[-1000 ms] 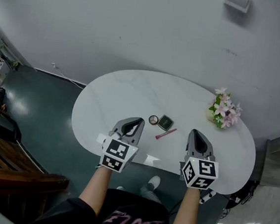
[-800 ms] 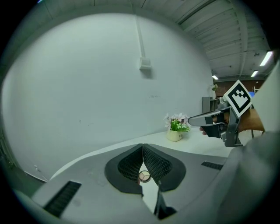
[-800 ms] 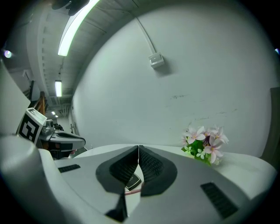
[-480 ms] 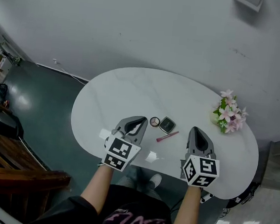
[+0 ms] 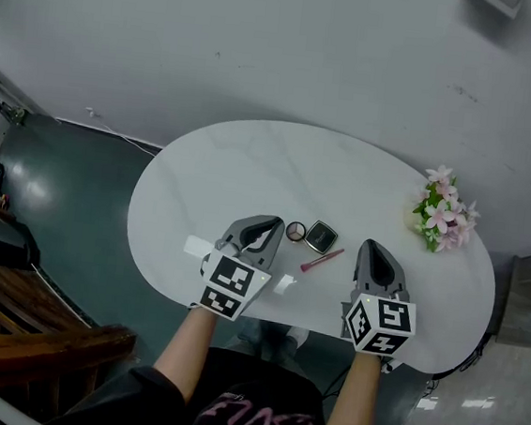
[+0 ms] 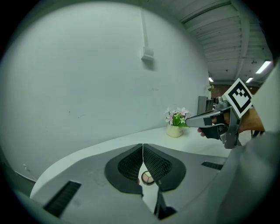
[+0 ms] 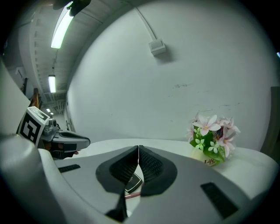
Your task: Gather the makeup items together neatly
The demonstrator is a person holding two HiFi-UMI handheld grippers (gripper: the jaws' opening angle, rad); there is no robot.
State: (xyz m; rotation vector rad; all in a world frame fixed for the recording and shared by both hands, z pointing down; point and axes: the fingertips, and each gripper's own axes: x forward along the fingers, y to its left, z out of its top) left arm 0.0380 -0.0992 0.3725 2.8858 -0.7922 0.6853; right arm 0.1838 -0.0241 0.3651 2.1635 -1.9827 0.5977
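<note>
**Head view.** Three makeup items sit near the front middle of the white desk (image 5: 251,168). A round compact (image 5: 295,230) and a square dark compact (image 5: 320,235) lie side by side, close enough that I cannot tell whether they touch. A pink stick (image 5: 321,259) lies just at 6 o'clock of the square one, its long axis running from 8 to 2 o'clock. The left gripper (image 5: 269,226) points toward 1 o'clock, with the round compact just beside its tip at 3 o'clock. The right gripper (image 5: 373,248) points to 12, with the stick's far end near it at 9 o'clock. A pot of pink flowers (image 5: 444,214) stands well apart at 2 o'clock.

**Left gripper view.** The fingers (image 6: 129,166) are pressed together with nothing between them. The round compact (image 6: 147,177) shows on the desk through the gap under them, slightly toward 5 o'clock. The right gripper (image 6: 210,120) hangs at 2 o'clock.

**Right gripper view.** Its fingers (image 7: 151,168) are likewise closed on nothing. The square compact (image 7: 133,183) and the pink stick (image 7: 131,195) lie beyond them toward 7 o'clock.

The group already looks fairly tight. I judge the stick to be the loose piece, and the right gripper is the nearer one to nudge it toward 11 o'clock.
</note>
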